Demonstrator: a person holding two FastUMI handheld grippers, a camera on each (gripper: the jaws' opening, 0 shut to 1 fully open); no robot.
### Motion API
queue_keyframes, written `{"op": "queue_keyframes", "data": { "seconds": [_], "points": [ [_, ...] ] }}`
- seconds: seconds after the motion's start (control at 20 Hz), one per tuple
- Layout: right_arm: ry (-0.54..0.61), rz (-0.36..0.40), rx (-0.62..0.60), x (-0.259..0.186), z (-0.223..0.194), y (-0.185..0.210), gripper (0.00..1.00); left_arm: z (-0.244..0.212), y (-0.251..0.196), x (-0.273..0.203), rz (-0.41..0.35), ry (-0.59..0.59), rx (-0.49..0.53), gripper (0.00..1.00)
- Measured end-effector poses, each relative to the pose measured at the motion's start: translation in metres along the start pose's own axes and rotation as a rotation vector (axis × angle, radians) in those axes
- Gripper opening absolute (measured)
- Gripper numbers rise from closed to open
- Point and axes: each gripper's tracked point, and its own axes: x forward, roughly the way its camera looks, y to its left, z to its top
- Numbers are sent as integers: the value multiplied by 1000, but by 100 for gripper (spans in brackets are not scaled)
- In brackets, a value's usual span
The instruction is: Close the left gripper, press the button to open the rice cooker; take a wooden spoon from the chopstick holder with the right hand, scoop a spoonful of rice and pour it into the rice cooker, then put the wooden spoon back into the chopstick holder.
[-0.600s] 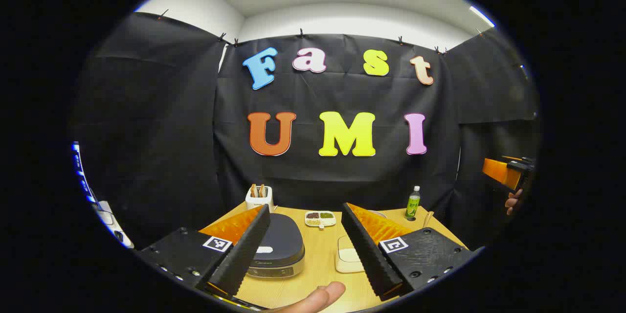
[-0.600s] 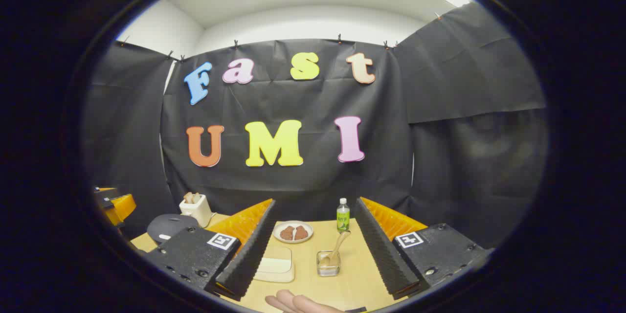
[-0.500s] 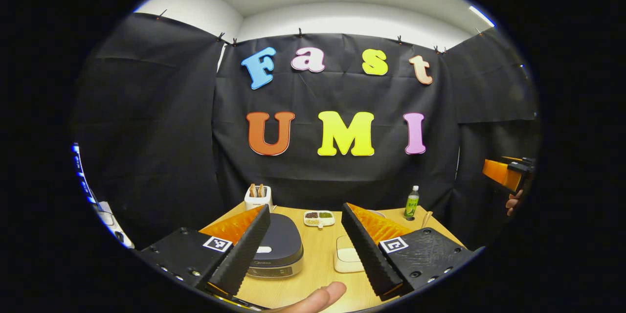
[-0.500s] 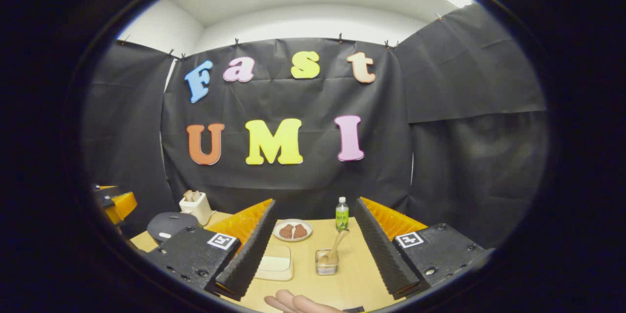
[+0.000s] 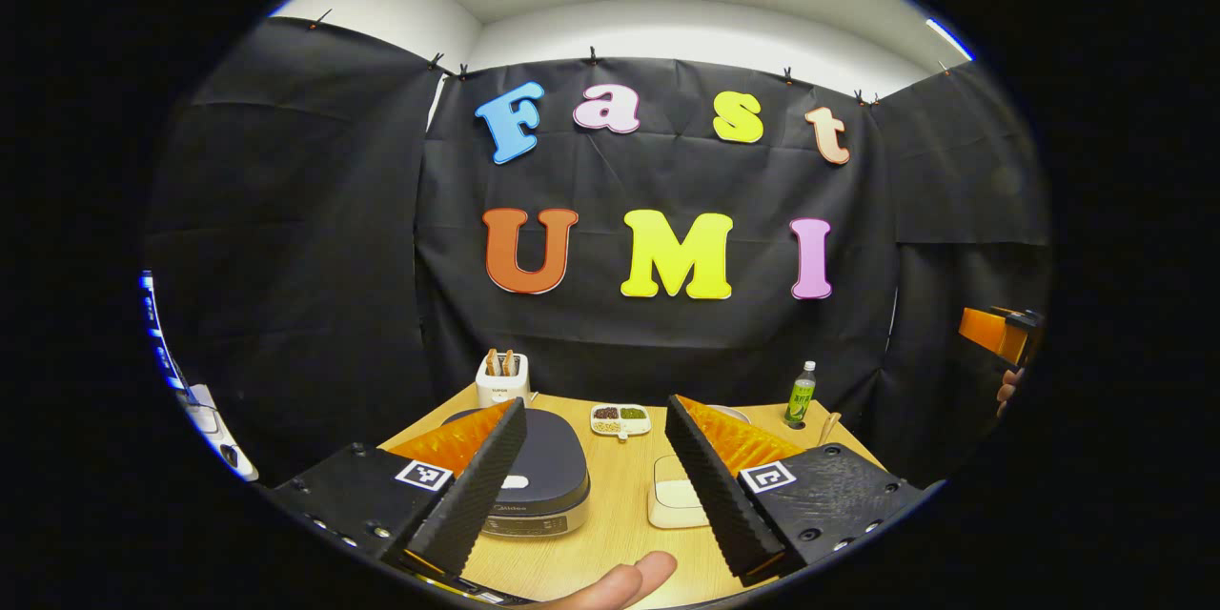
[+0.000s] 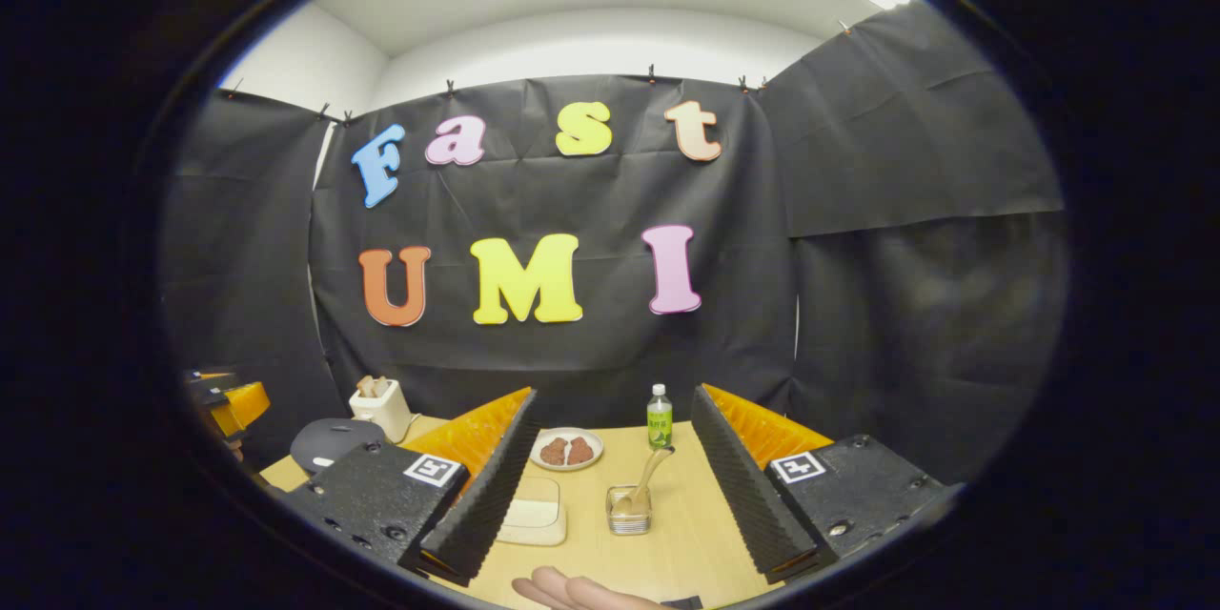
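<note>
**Two gripper cameras face the booth's back wall from the table's near edge**

The left gripper view looks forward between its own wide-set fingers, over the wooden table (image 5: 620, 505) toward the far wall, with the rice cooker (image 5: 538, 477) close ahead on the table's left part. The right gripper view looks the same way from farther right, the chopstick holder (image 6: 629, 510) near ahead. Both views share the table, the green bottle (image 5: 799, 396) (image 6: 658, 419), the white toaster (image 5: 502, 379) (image 6: 381, 405) and the rice cooker (image 6: 334, 443). Each catches the other gripper at its edge.
</note>
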Motion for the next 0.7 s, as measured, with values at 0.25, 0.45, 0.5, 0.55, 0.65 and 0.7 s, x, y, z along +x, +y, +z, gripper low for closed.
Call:
{"op": "queue_keyframes", "data": {
  "seconds": [0.25,0.45,0.5,0.55,0.65,0.7],
  "points": [
    [-25,10,-11,0,1,0,100,-8,18,9,7,-12,-9,94],
    [-25,9,-17,3,-8,-4,99,-21,32,24,12,-14,-24,88],
    [-24,9,-19,4,-9,-4,99,-28,36,26,26,-1,-24,73],
    [-23,8,-18,5,-11,-5,99,-33,43,29,38,6,-20,72],
    [-18,11,-16,7,-14,-5,99,-38,52,36,57,21,-13,50],
    [-17,11,-18,8,-17,-6,100,-44,57,36,78,42,-16,45]
  ]
}}
